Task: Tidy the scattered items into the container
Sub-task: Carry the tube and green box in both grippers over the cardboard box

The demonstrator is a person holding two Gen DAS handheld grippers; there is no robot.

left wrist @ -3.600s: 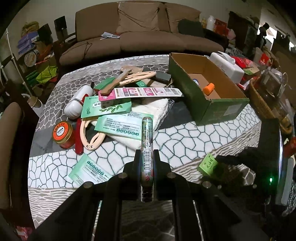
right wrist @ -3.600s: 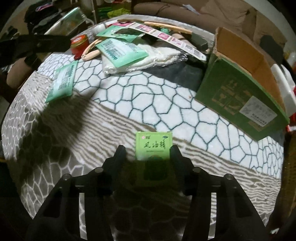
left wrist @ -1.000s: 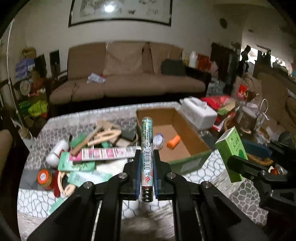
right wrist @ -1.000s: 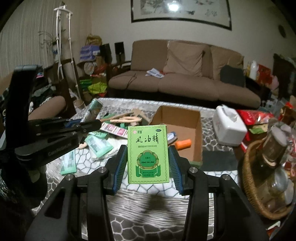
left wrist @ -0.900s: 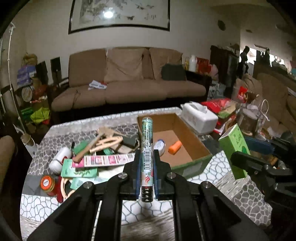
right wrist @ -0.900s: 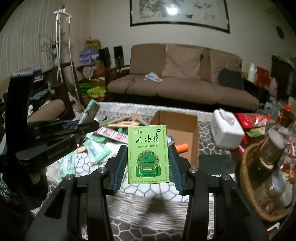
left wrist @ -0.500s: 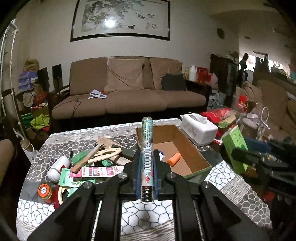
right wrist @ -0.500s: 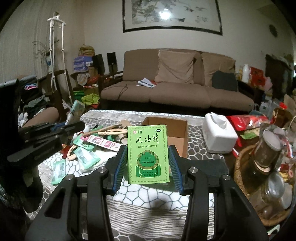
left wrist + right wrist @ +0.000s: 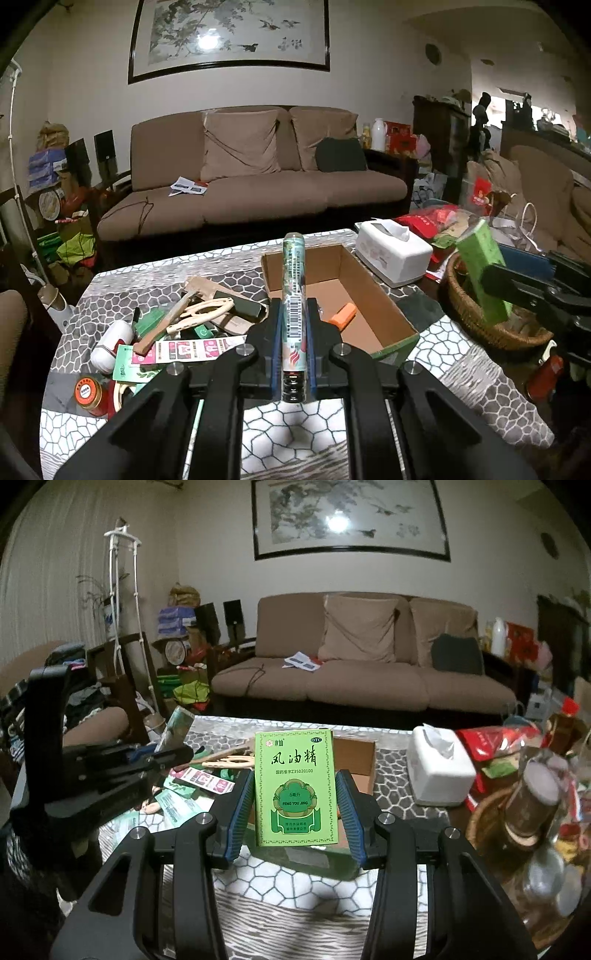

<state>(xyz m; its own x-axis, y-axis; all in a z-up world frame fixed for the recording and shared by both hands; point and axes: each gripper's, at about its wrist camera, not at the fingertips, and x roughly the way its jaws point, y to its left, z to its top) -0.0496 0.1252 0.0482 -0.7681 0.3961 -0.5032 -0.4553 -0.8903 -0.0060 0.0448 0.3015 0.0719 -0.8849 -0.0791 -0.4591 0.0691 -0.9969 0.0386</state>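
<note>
My left gripper (image 9: 293, 339) is shut on a slim green tube (image 9: 293, 295) that points forward, held above the table in front of the open cardboard box (image 9: 373, 295). The box holds an orange piece (image 9: 343, 314). My right gripper (image 9: 294, 801) is shut on a small green medicine carton (image 9: 294, 788), held upright above the table, with the box (image 9: 354, 751) behind it. The carton (image 9: 482, 269) and right gripper also show at the right of the left wrist view. The tube (image 9: 176, 729) shows at the left of the right wrist view.
A heap of packets, wooden tools, a white bottle (image 9: 110, 345) and a red-lidded jar (image 9: 88, 395) lies left of the box. A white tissue box (image 9: 393, 254) and a wicker basket (image 9: 491, 332) with jars stand to the right. A brown sofa (image 9: 258, 188) is behind.
Both grippers have risen well above the table with their items and tilted up, so the room and the box now show farther below and ahead. Both grips are unchanged.
</note>
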